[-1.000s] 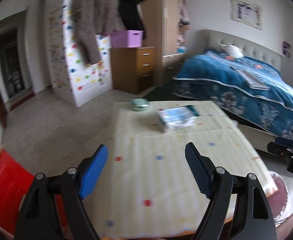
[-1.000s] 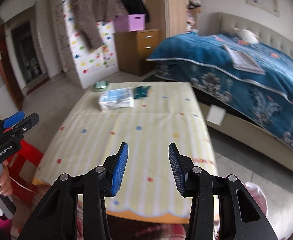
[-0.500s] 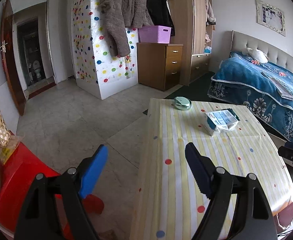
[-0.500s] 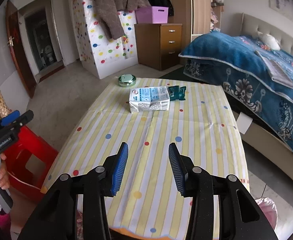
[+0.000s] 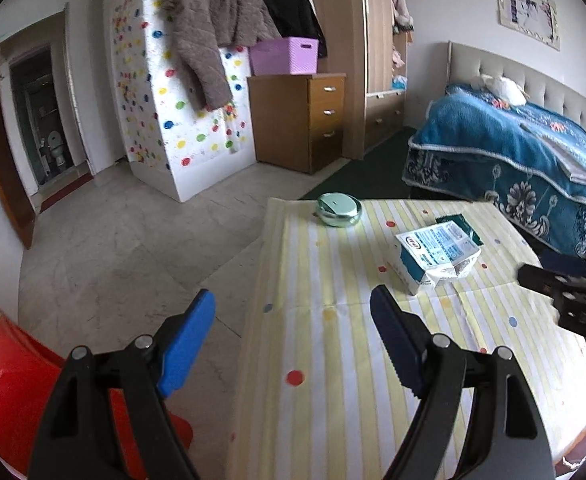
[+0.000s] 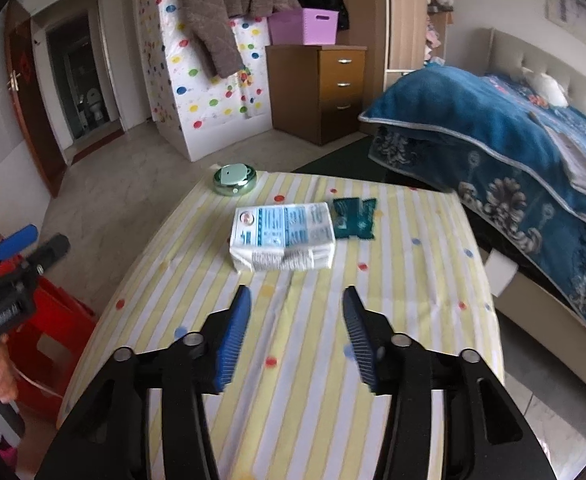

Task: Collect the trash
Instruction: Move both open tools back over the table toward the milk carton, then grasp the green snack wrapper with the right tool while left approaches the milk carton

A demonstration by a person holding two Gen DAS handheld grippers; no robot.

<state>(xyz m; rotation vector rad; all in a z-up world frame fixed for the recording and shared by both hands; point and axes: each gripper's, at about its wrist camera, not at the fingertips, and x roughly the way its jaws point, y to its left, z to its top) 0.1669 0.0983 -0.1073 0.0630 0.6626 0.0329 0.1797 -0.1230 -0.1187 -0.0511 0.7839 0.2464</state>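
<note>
Right gripper (image 6: 293, 320) hangs above the near part of the table (image 6: 433, 320), and its jaws are opening with nothing between them. It points straight toward the white pack (image 6: 283, 238), which lies flat near the middle of the table, on the striped cloth with coloured dots. I judge that the jaws widen now because the pack is broad and a narrow opening would not go around it.

Just beside the pack, on its bed side and touching its edge or nearly so, lies a small green wrapper (image 6: 355, 222). Beyond the pack, at the far corner of the table, sits a round green tin (image 6: 235, 180). Whether the tin is trash I cannot tell; the wrapper and the pack look like the things to collect.

Left gripper (image 5: 293, 332) is held wide open and empty, over the side edge of the table, so one blue pad (image 5: 185, 340) stands above the floor and the other above the cloth. From this side the pack is well ahead, toward the bed (image 5: 533, 152). It seems to wait there so that it does not cross the path of the right one. A red stool (image 6: 53, 320) stands on the floor beside the table, near the hand (image 6: 1, 372) that carries the left gripper.

No bin is in view, so where the trash should go I cannot say.
</note>
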